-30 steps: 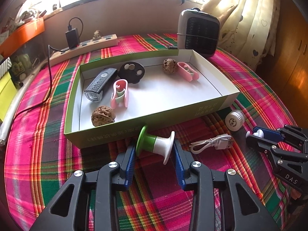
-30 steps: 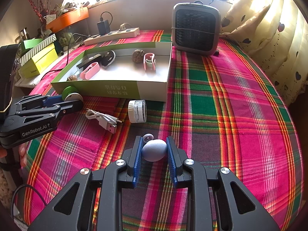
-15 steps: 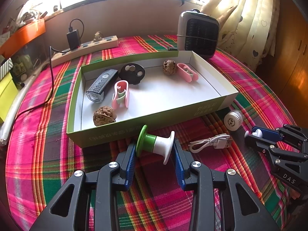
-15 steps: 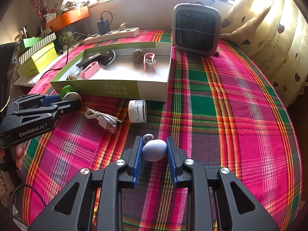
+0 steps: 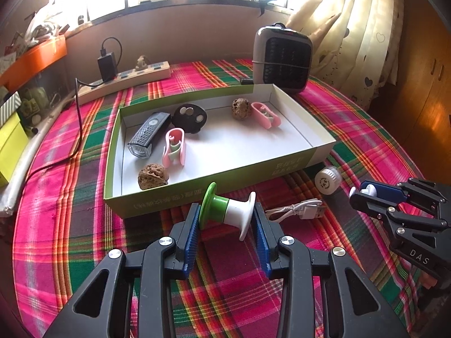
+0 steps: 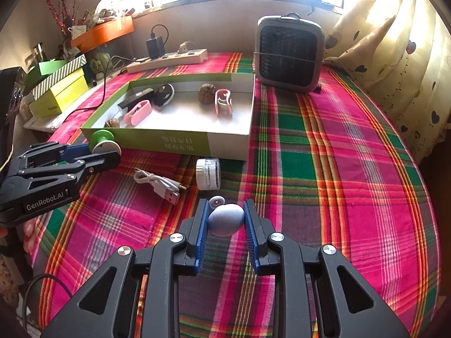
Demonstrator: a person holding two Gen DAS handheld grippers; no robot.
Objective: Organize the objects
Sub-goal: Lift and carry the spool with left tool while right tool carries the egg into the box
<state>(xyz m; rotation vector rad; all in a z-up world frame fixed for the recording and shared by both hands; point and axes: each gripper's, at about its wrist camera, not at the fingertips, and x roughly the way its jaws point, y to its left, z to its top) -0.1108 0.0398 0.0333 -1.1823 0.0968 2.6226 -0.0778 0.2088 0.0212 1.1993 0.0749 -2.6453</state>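
My left gripper (image 5: 227, 217) is shut on a green-and-white spool (image 5: 225, 211), held just in front of the green-and-white box (image 5: 197, 191). The box holds a black bike light (image 5: 149, 135), a black disc (image 5: 188, 114), two walnuts (image 5: 152, 176), and two pink clips (image 5: 174, 148). My right gripper (image 6: 225, 219) is shut on a pale blue egg-shaped object (image 6: 225, 219) above the plaid cloth. It also shows in the left wrist view (image 5: 363, 193). The left gripper shows in the right wrist view (image 6: 105, 150).
A white USB cable (image 5: 301, 209) and a small white jar (image 5: 327, 180) lie on the cloth before the box. A grey heater (image 5: 282, 59) stands behind the box. A power strip (image 5: 124, 80) lies at the back left. Curtains hang at the right.
The left gripper has lifted a little with the spool, and the box looks slightly farther off. The right gripper has hardly moved.
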